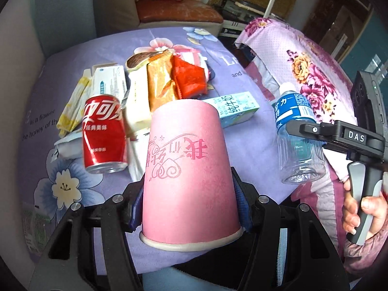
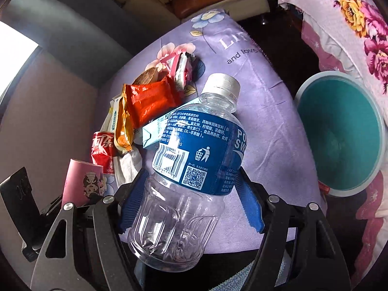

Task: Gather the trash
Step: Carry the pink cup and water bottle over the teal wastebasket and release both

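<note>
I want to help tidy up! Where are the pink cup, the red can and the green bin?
pink cup [image 1: 188, 160], left wrist view, on its printed side.
red can [image 1: 104, 131], left wrist view, on its label.
green bin [image 2: 339, 140], right wrist view, on its inside wall.

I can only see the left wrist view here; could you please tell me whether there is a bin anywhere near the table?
Observer: Yes, a teal bin stands open beside the table's right edge, against the floral quilt.
Operator: Is it empty?
Observer: Nothing shows inside it.
Operator: What is printed on my pink paper cup's far side?
Observer: A dark cartoon figure.
Operator: Does the water bottle carry any disposal mark?
Observer: Yes, a bin symbol on its blue label.
</note>
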`<action>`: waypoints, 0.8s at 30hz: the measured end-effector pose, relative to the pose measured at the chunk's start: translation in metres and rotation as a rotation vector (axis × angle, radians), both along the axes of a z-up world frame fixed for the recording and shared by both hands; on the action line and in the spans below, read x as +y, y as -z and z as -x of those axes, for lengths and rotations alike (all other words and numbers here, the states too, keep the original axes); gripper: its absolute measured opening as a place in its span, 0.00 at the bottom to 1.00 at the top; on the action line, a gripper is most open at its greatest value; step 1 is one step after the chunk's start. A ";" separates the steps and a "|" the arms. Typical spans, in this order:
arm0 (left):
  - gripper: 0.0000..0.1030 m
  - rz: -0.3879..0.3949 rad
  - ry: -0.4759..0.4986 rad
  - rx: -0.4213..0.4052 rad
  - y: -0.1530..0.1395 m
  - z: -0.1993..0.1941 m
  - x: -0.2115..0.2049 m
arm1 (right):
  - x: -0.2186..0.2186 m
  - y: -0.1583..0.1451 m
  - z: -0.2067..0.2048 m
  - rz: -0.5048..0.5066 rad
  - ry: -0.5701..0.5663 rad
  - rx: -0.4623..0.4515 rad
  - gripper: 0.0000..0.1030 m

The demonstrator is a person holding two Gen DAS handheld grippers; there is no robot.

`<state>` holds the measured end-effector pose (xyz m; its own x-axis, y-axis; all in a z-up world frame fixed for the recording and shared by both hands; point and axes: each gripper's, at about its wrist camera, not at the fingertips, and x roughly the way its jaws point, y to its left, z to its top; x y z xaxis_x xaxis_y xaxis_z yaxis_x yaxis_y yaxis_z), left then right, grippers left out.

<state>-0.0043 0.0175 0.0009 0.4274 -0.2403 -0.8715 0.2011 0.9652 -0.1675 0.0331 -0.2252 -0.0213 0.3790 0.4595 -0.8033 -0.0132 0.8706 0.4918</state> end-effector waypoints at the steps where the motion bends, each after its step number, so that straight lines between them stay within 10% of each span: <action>1: 0.59 -0.002 0.019 0.000 0.001 -0.008 -0.012 | -0.013 -0.003 -0.001 0.010 0.023 -0.012 0.67; 24: 0.61 -0.072 0.403 0.100 0.078 -0.095 -0.278 | -0.230 0.052 0.003 0.130 0.351 0.056 0.67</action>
<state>0.0909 -0.2606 -0.0769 0.2242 -0.3080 -0.9246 0.5508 0.8227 -0.1405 0.0301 -0.4549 -0.0729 0.4491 0.2023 -0.8703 0.3211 0.8724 0.3685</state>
